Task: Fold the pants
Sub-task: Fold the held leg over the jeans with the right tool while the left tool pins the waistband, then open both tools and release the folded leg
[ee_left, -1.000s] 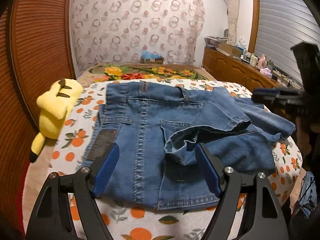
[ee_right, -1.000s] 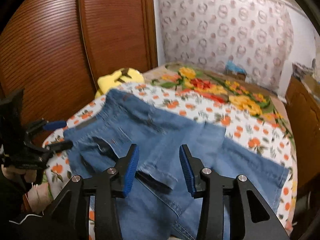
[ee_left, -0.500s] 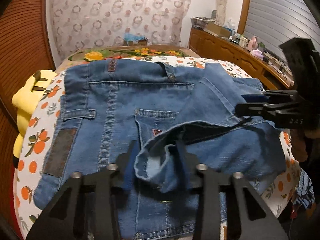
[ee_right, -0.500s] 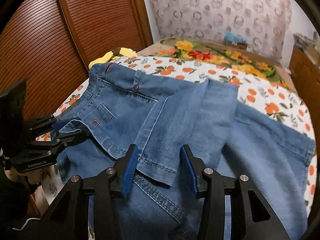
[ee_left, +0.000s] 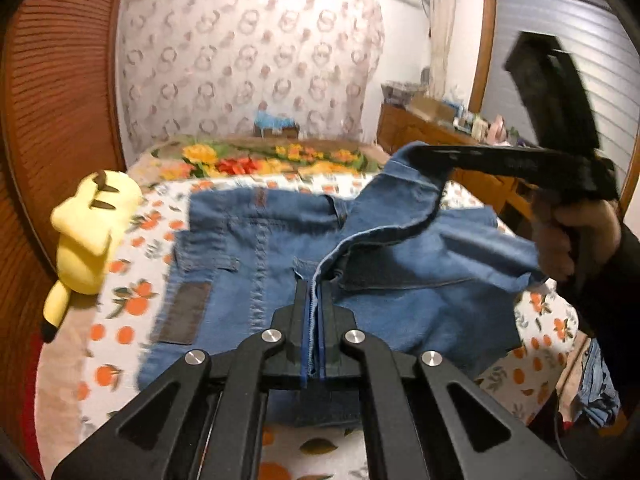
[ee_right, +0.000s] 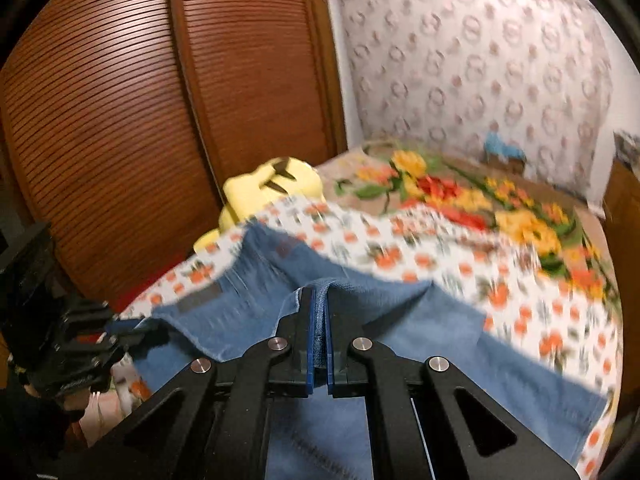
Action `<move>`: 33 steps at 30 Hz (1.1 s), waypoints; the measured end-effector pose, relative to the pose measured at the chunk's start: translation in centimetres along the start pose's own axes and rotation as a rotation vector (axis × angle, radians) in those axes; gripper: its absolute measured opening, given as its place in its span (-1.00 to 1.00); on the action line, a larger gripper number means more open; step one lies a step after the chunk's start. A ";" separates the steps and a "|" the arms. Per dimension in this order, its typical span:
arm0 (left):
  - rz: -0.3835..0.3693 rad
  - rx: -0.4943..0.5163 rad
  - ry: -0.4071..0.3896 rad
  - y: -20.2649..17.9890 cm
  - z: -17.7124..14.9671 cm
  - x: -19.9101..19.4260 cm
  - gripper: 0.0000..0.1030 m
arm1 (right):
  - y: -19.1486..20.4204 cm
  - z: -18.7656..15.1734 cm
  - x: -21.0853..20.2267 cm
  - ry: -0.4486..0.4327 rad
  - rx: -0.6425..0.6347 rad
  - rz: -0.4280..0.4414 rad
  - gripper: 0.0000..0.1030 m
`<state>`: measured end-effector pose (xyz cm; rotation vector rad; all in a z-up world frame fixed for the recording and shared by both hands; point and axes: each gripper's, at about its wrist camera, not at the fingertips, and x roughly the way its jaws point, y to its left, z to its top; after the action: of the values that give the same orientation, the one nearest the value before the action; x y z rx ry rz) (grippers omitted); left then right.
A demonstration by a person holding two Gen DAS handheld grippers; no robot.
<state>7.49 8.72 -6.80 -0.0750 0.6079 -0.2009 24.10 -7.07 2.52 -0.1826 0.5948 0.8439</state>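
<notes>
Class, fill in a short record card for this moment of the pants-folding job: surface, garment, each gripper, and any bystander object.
surface: bed with orange-print sheet
garment: blue denim pants, waistband toward the far wall, one hem edge lifted
left gripper: shut on the pants hem
right gripper: shut on a fold of the pants, raised above the bed in the left wrist view
bystander object: yellow plush toy at the bed's left edge, beside the pants, not touching them
</notes>
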 end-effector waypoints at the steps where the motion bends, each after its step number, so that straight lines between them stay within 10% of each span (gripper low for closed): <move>1: 0.003 -0.006 -0.007 0.3 -0.1 -0.5 -0.92 | 0.4 0.5 0.3 -0.007 -0.011 0.004 -0.93; 25: 0.125 -0.144 0.113 7.7 -4.0 0.7 -0.88 | 7.3 6.4 16.7 0.083 -0.091 0.086 -0.85; 30: 0.136 -0.159 0.095 7.9 -3.9 0.2 -0.05 | 6.8 6.5 14.9 0.026 -0.054 0.081 -0.16; 33: 0.132 -0.159 0.082 7.8 -3.6 -0.1 0.01 | 6.2 6.2 14.0 0.002 -0.037 0.060 -0.08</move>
<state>6.68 16.32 -10.71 -0.1805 0.7071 -0.0279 29.26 8.45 0.26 -0.2000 0.5894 0.9128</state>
